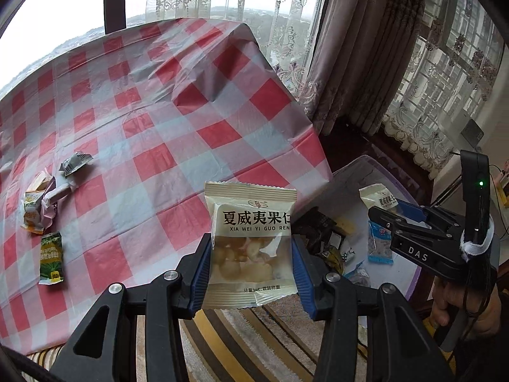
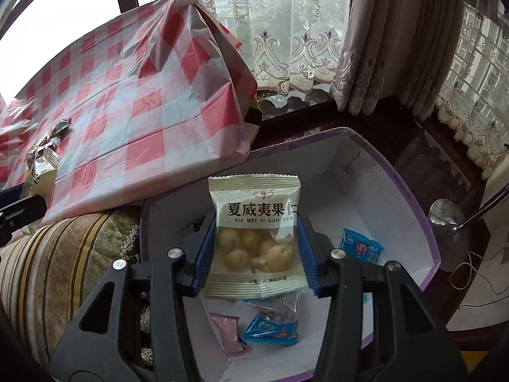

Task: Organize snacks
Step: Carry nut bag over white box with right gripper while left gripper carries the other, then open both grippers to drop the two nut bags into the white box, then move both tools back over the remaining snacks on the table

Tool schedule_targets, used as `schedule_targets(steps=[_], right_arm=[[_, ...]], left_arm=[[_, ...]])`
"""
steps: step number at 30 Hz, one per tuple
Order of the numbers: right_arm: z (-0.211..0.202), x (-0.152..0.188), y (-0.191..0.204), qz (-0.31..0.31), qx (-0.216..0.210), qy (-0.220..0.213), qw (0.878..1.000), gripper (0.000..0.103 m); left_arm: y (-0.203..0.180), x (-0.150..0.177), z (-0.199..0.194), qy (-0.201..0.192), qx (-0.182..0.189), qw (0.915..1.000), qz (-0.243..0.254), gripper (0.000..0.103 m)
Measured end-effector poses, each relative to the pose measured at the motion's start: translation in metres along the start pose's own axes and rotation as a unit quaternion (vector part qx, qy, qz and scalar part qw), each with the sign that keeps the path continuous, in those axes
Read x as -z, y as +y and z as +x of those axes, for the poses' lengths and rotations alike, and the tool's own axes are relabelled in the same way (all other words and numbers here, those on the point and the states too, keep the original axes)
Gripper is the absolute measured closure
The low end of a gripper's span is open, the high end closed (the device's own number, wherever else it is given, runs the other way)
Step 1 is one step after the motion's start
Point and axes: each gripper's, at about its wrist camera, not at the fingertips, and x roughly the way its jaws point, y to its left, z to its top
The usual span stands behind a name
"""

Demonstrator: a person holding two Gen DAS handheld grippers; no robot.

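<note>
Left wrist view is showing the left gripper [image 1: 251,273] pinching a nut packet [image 1: 249,238] by its side edges between blue pads, jaws partly closed on it, as it is hanging past the near edge of the checked tablecloth [image 1: 178,133] over a striped cushion [image 1: 261,334]. Right wrist view is showing the right gripper [image 2: 256,261] clamping a matching packet [image 2: 254,238] the same way, jaws partly closed, and already hanging over the open box [image 2: 423,242] (white inside, purple rim) that is sitting beside the table's right edge. Blue sachets [image 2: 361,246] and a pink one [image 2: 227,331] are lying on the box floor.

Near the cloth's left edge, more snacks are waiting: a green sachet [image 1: 51,262], a crumpled yellow wrapper [image 1: 36,210] and a grey one [image 1: 74,162].

Both packets are looking bound for the box, and the risks are lying in the release. The left packet is not yet over the box, so letting go here would be dropping it onto the cushion or the floor. Both grips are holding only thin, slick film edges, so a quick swing could be letting a packet slide out. Both grippers are crowding the same opening, and a bump between them could be knocking a packet loose.
</note>
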Motion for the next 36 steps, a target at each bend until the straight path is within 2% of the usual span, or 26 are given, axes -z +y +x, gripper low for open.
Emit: schedule_targets(steps=[10,14,17,18,19,21,36], right_arm=[[-0.001,0.010,-0.050,0.044,0.031,0.006,0.999,0.050],[-0.005,0.009,-0.060,0.055,0.036,0.001,0.998,0.049],[-0.006,0.008,-0.065,0.061,0.042,0.000,0.997,0.046],[-0.006,0.007,-0.066,0.064,0.044,0.000,0.997,0.042],[-0.007,0.006,-0.067,0.067,0.045,-0.001,0.997,0.036],[-0.007,0.005,-0.068,0.068,0.045,-0.003,0.997,0.035],[-0.007,0.002,-0.057,0.059,0.036,-0.004,0.998,0.035]], left_arm=[[-0.061,0.004,0.013,0.030,0.048,0.9965,0.062,0.054],[-0.076,0.005,0.016,0.038,0.070,0.9943,0.071,0.054],[-0.085,0.005,0.018,0.043,0.092,0.9916,0.079,0.052],[-0.088,0.006,0.019,0.046,0.097,0.9908,0.083,0.050],[-0.090,0.006,0.021,0.049,0.097,0.9903,0.085,0.046],[-0.091,0.007,0.023,0.053,0.090,0.9907,0.087,0.042],[-0.064,0.003,0.020,0.047,0.078,0.9952,0.036,0.042]])
